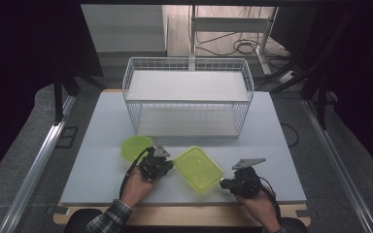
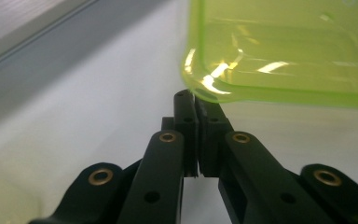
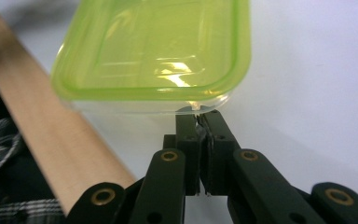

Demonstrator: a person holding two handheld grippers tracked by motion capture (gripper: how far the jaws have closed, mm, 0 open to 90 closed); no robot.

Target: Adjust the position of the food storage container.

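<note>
The green tub (image 1: 198, 168) sat on the near part of the table (image 1: 97, 145), between your two hands, turned at a slant to the table's edge. It was rectangular with rounded corners, see-through, and its rim (image 3: 154, 95) carried bright glints. Your left gripper (image 1: 167, 165) met it at the left corner — in the left gripper view the jaws stood pressed together, with the tips right at the tub's rounded corner (image 2: 200, 88); the rim seemed pinched between them, though the tips ran under the plastic and I could not be sure. Your right gripper (image 1: 223, 183) met the opposite corner, near the front edge; in the right gripper view its jaws were drawn together as well, with a thin lip of clear plastic caught at the tips. Each gripper bore a grey plate on top, and your hands came in from the bottom, the left one (image 1: 137, 187) in a checked sleeve (image 1: 109, 216). Just behind the left gripper lay a green lid (image 1: 135, 146) with cut corners, flat on the table, apart from the tub. Farther back stood a white wire rack (image 1: 187, 97) with two shelves — well apart from the tub. A wooden strip (image 3: 42, 135) ran along the table's near edge.
</note>
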